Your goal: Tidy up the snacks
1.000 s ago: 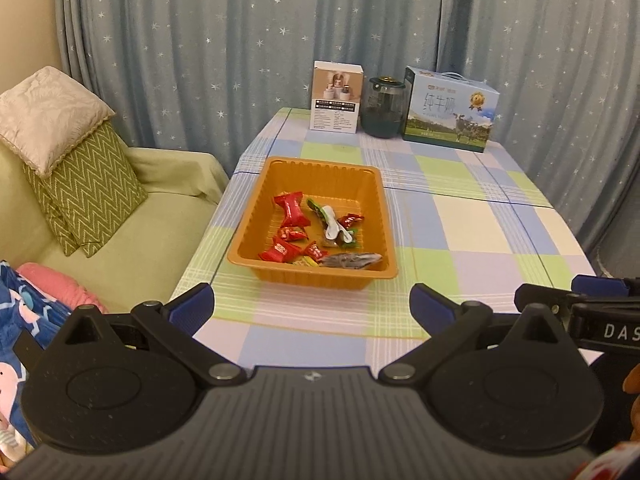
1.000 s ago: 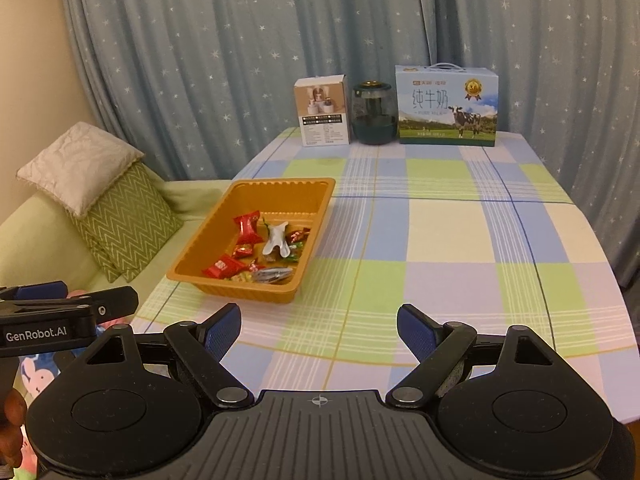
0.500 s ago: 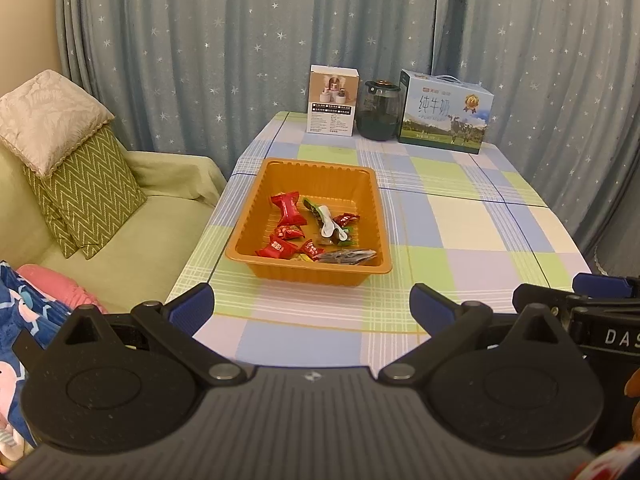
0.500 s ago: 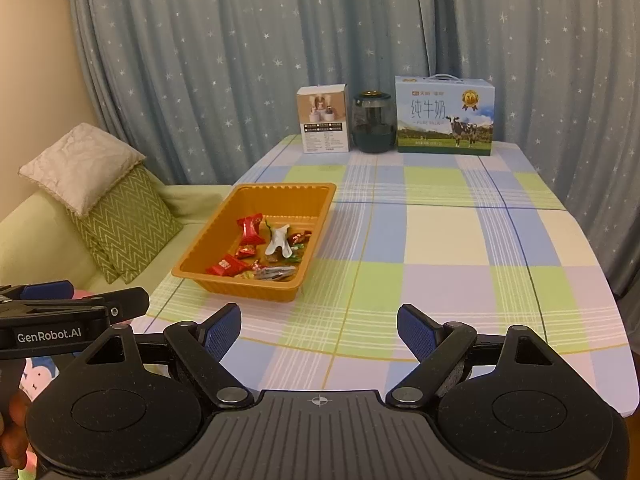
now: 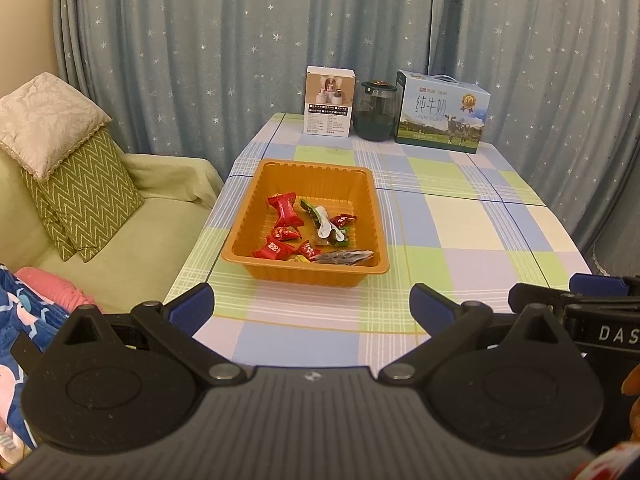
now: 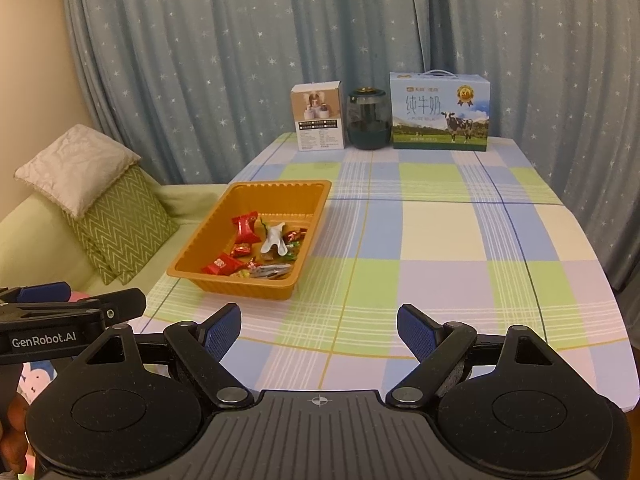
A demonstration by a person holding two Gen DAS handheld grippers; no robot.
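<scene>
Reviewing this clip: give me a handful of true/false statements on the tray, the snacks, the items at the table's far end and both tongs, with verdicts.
1. All wrapped snacks lie inside the orange tray. True.
2. The left tongs are shut on a red candy. False: they stand open with nothing between them.
3. The dark glass jar stands between the small white box and the milk carton. True.
4. The right tongs are shut. False: open, above the checked tablecloth.
5. The tray sits at the table's far end by the curtain. False: it sits near the sofa-side edge, closer to the tongs.
</scene>
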